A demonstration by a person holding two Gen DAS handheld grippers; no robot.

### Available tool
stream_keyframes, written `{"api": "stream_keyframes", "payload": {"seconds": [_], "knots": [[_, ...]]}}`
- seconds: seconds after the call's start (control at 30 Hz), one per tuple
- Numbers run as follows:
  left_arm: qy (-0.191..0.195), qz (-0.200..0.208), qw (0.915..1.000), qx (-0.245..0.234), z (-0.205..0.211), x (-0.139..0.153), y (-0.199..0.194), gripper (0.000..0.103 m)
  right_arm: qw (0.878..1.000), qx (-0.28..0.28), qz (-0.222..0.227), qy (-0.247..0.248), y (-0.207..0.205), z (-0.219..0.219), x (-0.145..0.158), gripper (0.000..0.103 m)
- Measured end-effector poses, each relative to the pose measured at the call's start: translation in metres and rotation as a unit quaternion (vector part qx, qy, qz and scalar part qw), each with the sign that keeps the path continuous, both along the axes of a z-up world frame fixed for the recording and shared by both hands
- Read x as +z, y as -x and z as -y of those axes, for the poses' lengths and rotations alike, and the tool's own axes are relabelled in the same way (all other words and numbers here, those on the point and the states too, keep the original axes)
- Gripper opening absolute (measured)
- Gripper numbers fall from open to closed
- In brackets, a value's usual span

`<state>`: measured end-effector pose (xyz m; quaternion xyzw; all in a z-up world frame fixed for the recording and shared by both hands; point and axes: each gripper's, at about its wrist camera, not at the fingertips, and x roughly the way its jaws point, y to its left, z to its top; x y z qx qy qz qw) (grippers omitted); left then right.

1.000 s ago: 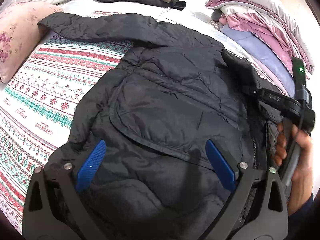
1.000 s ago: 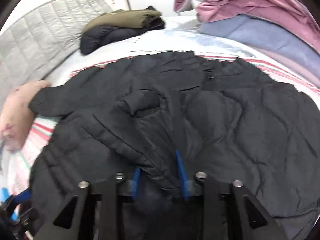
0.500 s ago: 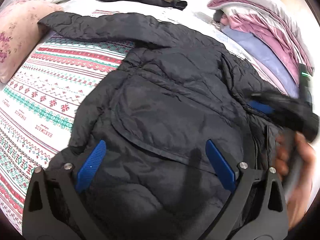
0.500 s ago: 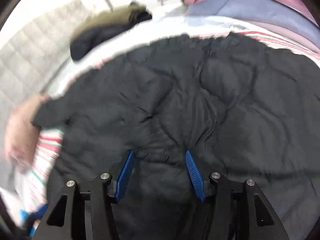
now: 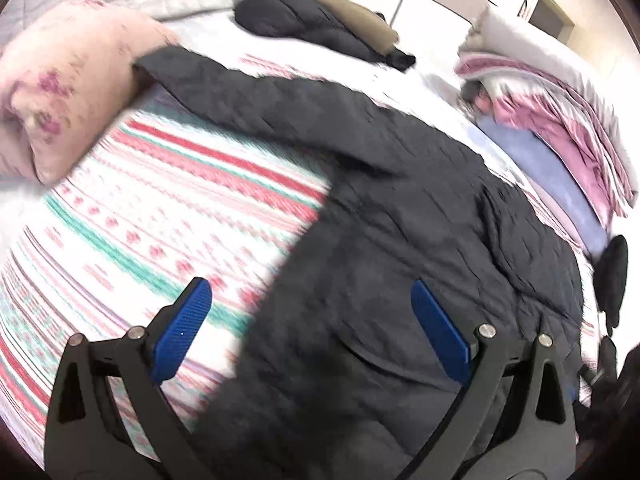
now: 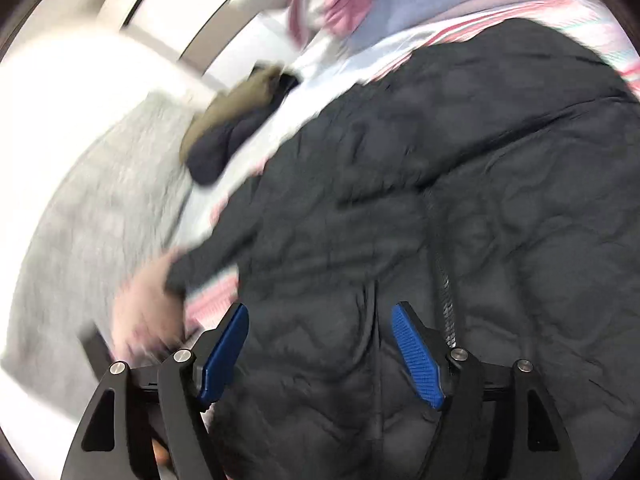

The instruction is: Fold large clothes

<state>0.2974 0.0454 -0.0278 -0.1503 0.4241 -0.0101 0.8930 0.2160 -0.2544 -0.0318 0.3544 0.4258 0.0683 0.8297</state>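
While the black jacket (image 5: 400, 248) lay spread across the striped bedspread (image 5: 168, 208), filling the lower right of the left view, both grippers hung over it holding nothing. The left gripper (image 5: 312, 332) stood wide apart; the right gripper (image 6: 320, 354) had just been opening, with only fabric beneath. A hasty regrasp could pinch one layer and drag the fold askew. Pink pillow (image 5: 68, 92), folded coats (image 5: 320, 28) and piled bedding (image 5: 560, 120) ringed the bed.

Matt quilted cloth jacket (image 5: 400, 240); bedsheet (image 5: 180, 208) looks like soft printed cotton, though blurred.
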Motion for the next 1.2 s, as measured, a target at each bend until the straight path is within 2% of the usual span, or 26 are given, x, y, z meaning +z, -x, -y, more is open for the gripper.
{"api": "stream_keyframes", "payload": {"seconds": [0.1,0.2,0.37,0.47,0.63,0.87,0.93,0.97,1.0,1.03,1.07,1.1,1.13,1.2], "knots": [[-0.002,-0.019,0.9994,0.028,-0.034,-0.001,-0.029,0.099,0.999,0.013,-0.031,0.026,-0.005,-0.007,-0.021,0.075],[0.006,-0.038,0.9973,0.062,-0.064,0.0,-0.06,0.099,1.0,0.01,-0.012,0.014,-0.007,-0.003,-0.018,0.075],[0.003,-0.07,0.9907,0.116,-0.108,-0.006,-0.12,0.099,1.0,-0.016,-0.004,0.006,-0.007,0.014,-0.018,0.075],[0.031,-0.08,0.985,0.149,-0.127,-0.021,-0.143,0.099,0.999,-0.037,-0.005,0.022,0.0,0.022,-0.018,0.075],[0.073,-0.081,0.9763,0.187,-0.141,-0.04,-0.168,0.099,0.998,-0.049,-0.018,0.032,0.001,0.028,-0.022,0.075],[0.051,-0.087,0.9742,0.202,-0.138,-0.062,-0.201,0.099,0.998,-0.042,-0.023,0.033,0.0,0.022,-0.022,0.075],[0.05,-0.074,0.9736,0.21,-0.141,-0.064,-0.204,0.099,0.998,-0.041,-0.023,0.034,-0.001,0.02,-0.022,0.075],[0.048,-0.055,0.9741,0.214,-0.142,-0.063,-0.203,0.091,0.998,-0.04,-0.023,0.036,-0.002,0.02,-0.022,0.075],[0.048,-0.039,0.9753,0.212,-0.143,-0.061,-0.205,0.069,0.998,-0.04,-0.024,0.04,-0.002,0.019,-0.022,0.075],[0.05,-0.034,0.9773,0.203,-0.141,-0.06,-0.207,0.054,0.998,-0.04,-0.024,0.043,-0.002,0.019,-0.022,0.075],[0.056,-0.034,0.9799,0.189,-0.14,-0.06,-0.209,0.019,0.998,-0.04,-0.024,0.044,-0.002,0.018,-0.022,0.075],[0.066,-0.039,0.9824,0.17,-0.136,-0.058,-0.212,0.005,0.998,-0.04,-0.023,0.045,-0.002,0.018,-0.022,0.075],[0.068,-0.041,0.9834,0.163,-0.133,-0.055,-0.213,0.005,0.998,-0.04,-0.022,0.046,-0.002,0.019,-0.022,0.075],[0.062,-0.002,0.9853,0.159,-0.126,-0.034,-0.204,0.005,0.997,-0.047,-0.021,0.049,-0.001,0.022,-0.022,0.075]]}}
